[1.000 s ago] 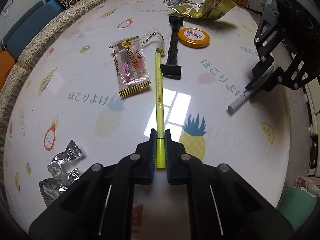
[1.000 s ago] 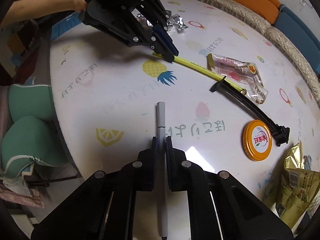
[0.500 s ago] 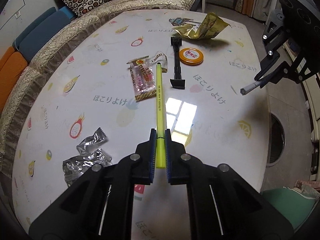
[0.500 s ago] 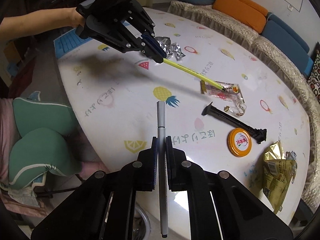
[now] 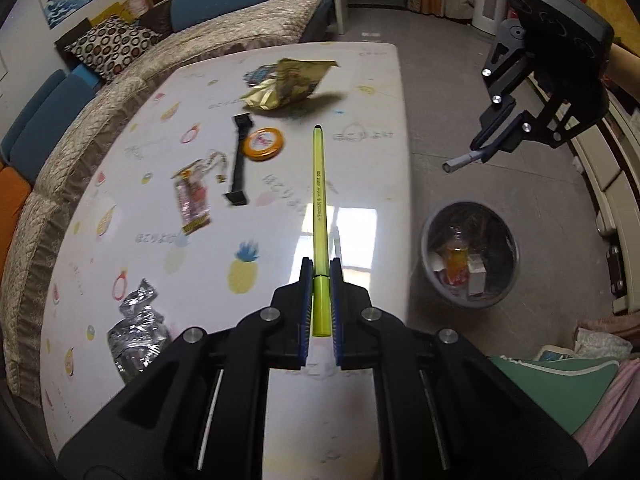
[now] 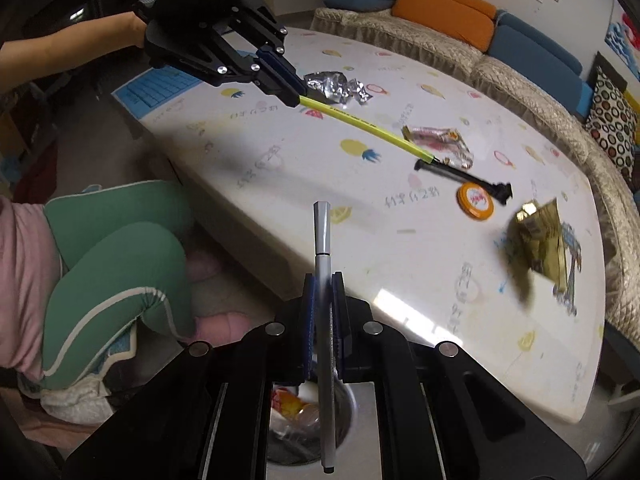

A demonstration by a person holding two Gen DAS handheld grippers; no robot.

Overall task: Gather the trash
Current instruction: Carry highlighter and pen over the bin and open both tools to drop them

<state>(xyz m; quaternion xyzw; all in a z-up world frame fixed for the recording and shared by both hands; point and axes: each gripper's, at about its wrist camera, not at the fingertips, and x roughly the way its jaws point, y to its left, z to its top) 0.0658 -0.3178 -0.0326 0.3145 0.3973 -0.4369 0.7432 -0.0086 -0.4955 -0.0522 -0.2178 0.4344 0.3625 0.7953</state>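
My left gripper is shut on a yellow-green pen and holds it in the air above the white table. It also shows in the right wrist view with the pen. My right gripper is shut on a grey pen; in the left wrist view it hangs off the table's right edge, above the floor. A grey trash bin with litter stands on the floor below, and shows under my right gripper.
On the table lie a pink snack wrapper, a black tool, an orange lid, a gold bag and crumpled foil. A sofa curves behind. The person's green-clad leg is by the table edge.
Both grippers have lifted their pens well off the table. The right gripper has swung out past the table edge to above the bin; the left has risen and turned right.
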